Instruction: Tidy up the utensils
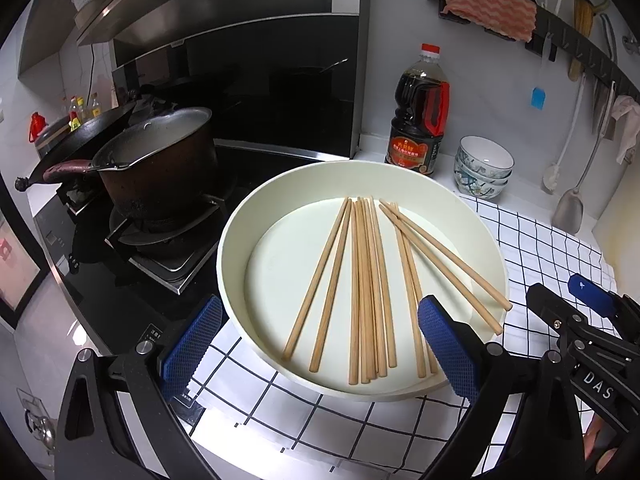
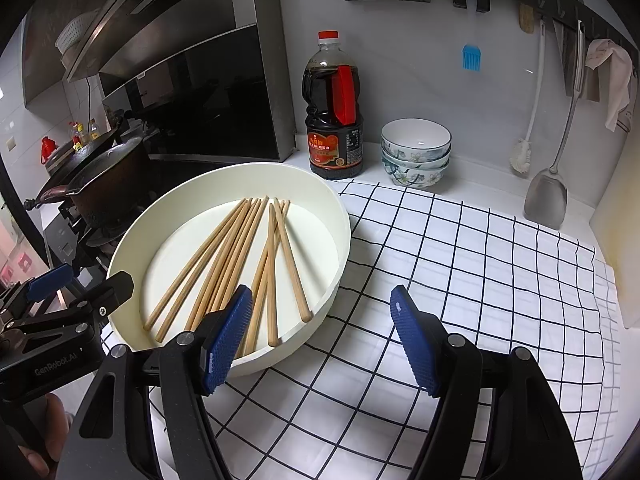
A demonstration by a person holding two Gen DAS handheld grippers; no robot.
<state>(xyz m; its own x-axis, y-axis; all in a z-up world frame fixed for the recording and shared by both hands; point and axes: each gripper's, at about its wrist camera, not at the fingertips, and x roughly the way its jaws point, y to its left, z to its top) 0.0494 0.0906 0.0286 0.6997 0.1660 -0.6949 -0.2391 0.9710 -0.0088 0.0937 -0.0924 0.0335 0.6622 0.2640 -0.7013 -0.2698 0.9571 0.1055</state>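
Several wooden chopsticks (image 1: 366, 288) lie fanned in a round cream tray (image 1: 240, 248) on a white checked cloth. My left gripper (image 1: 320, 344) is open and empty, its blue pads straddling the tray's near rim. In the right wrist view the chopsticks (image 2: 244, 264) lie in the same tray (image 2: 328, 248) at left. My right gripper (image 2: 320, 336) is open and empty, hovering over the tray's right rim and the cloth. The left gripper's side (image 2: 80, 300) shows at the far left there.
A dark pot (image 1: 160, 172) sits on the gas stove left of the tray. A soy sauce bottle (image 2: 334, 116) and stacked bowls (image 2: 416, 152) stand behind. A spatula (image 2: 548, 196), brush and cloths hang on the wall rail at right. The checked cloth (image 2: 480, 264) spreads right.
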